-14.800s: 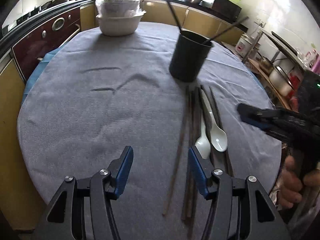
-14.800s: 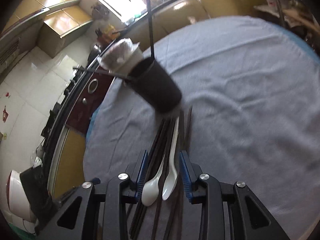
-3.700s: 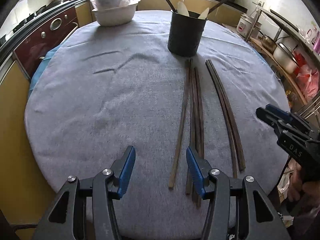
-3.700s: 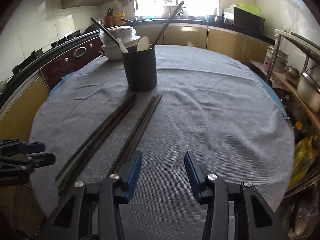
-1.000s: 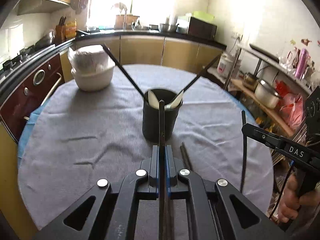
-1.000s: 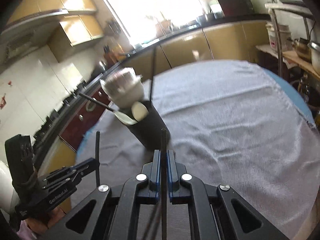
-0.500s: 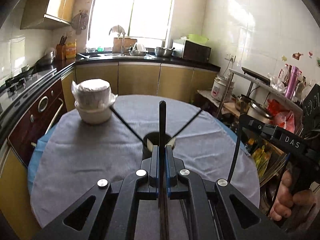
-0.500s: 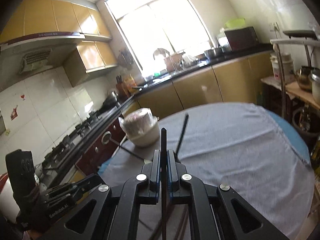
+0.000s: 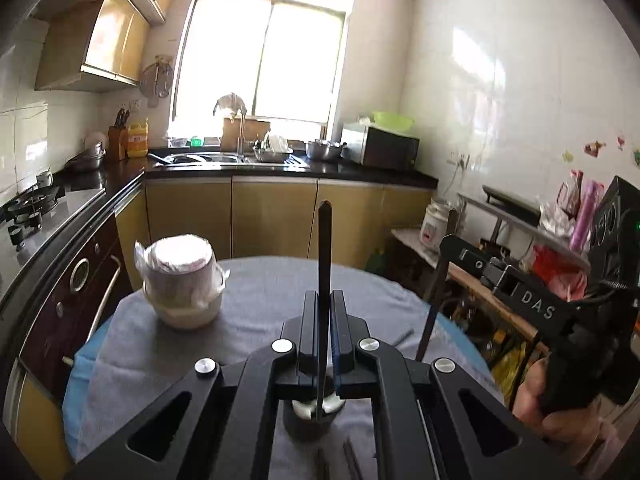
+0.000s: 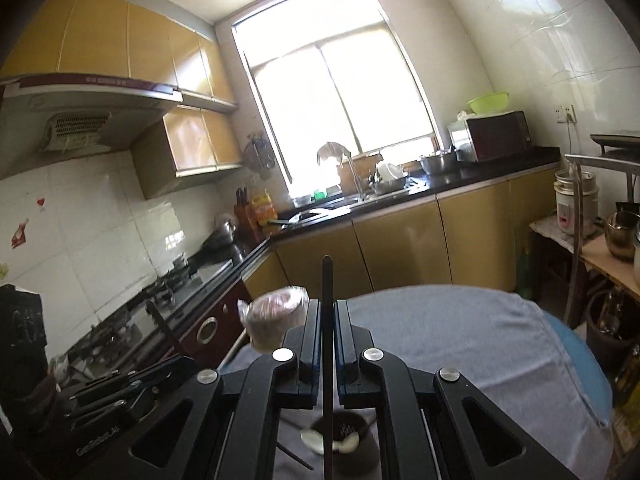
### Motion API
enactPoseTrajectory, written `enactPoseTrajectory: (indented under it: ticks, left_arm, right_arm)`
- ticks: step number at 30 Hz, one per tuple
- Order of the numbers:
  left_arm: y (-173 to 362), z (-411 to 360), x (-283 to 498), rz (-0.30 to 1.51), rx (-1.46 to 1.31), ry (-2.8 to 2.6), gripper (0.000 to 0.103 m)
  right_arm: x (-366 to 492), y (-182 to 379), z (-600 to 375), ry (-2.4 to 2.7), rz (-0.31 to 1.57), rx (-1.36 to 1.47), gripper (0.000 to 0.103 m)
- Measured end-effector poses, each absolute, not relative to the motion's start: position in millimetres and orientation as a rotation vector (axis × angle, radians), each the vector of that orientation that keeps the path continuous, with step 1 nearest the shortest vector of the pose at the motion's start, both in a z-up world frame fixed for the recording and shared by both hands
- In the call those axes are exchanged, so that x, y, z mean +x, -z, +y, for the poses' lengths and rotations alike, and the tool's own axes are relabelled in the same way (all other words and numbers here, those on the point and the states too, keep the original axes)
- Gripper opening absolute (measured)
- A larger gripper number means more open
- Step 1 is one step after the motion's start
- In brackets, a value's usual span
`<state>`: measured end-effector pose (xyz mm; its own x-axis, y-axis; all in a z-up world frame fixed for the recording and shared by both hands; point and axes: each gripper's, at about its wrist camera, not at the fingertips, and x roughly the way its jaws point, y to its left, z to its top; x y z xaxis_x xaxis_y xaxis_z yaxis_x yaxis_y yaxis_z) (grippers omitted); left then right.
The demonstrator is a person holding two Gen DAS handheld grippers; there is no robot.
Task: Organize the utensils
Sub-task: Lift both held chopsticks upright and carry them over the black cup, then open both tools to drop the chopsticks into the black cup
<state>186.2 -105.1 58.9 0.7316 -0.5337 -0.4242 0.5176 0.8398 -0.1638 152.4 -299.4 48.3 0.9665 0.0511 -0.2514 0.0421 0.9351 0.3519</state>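
Note:
My left gripper (image 9: pixel 323 300) is shut on a dark chopstick (image 9: pixel 323 248), held upright with its lower end over the black utensil cup (image 9: pixel 308 424). White spoons (image 9: pixel 304 410) sit in the cup. My right gripper (image 10: pixel 327 312) is shut on another dark chopstick (image 10: pixel 327 292), also upright above the cup (image 10: pixel 352 436). The right gripper also shows in the left wrist view (image 9: pixel 448 248), holding its chopstick (image 9: pixel 434 308). More chopsticks (image 9: pixel 352 460) lie on the cloth below.
A round table with a grey cloth (image 9: pixel 248 332) carries a wrapped white bowl stack (image 9: pixel 180 280) at the back left. Oven and counter (image 9: pixel 80 272) stand left; a shelf with pots (image 9: pixel 500 216) stands right.
Both grippers have risen and tilted up, each with its chopstick. The cup now sits directly under the jaws, lower in both views.

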Motion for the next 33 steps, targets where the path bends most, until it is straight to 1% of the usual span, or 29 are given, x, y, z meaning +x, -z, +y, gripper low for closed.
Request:
enactPoseTrajectory:
  ticks: [3, 6, 14, 20, 33]
  left_arm:
    - [-59.6, -108.8, 202.4, 0.472, -0.056, 0.557, 0.005]
    - [-49.2, -112.4, 218.8, 0.472, -0.073, 0.519, 0.005]
    - [-9.2, -120.2, 240.3, 0.535, -0.07, 0.483, 0.005]
    - [1.7, -122.2, 240.1, 0.544, -0.045, 0.475, 0.005]
    - [15.1, -120.6, 230.7, 0.572, -0.035, 0.468, 0.005]
  right_arm:
    - [171.2, -56.5, -300.2, 0.021, 0.219, 0.371, 0.006]
    - [191.6, -57.1, -299.3, 0.059, 0.191, 0.37, 0.006]
    - [236.2, -22.5, -292.6, 0.138, 0.21, 0.353, 0.006]
    - [237.5, -0.6, -284.3, 0.153, 0.223, 0.298, 0.007]
    - [222.4, -9.8, -275.6, 0.206, 0.151, 0.261, 0.006]
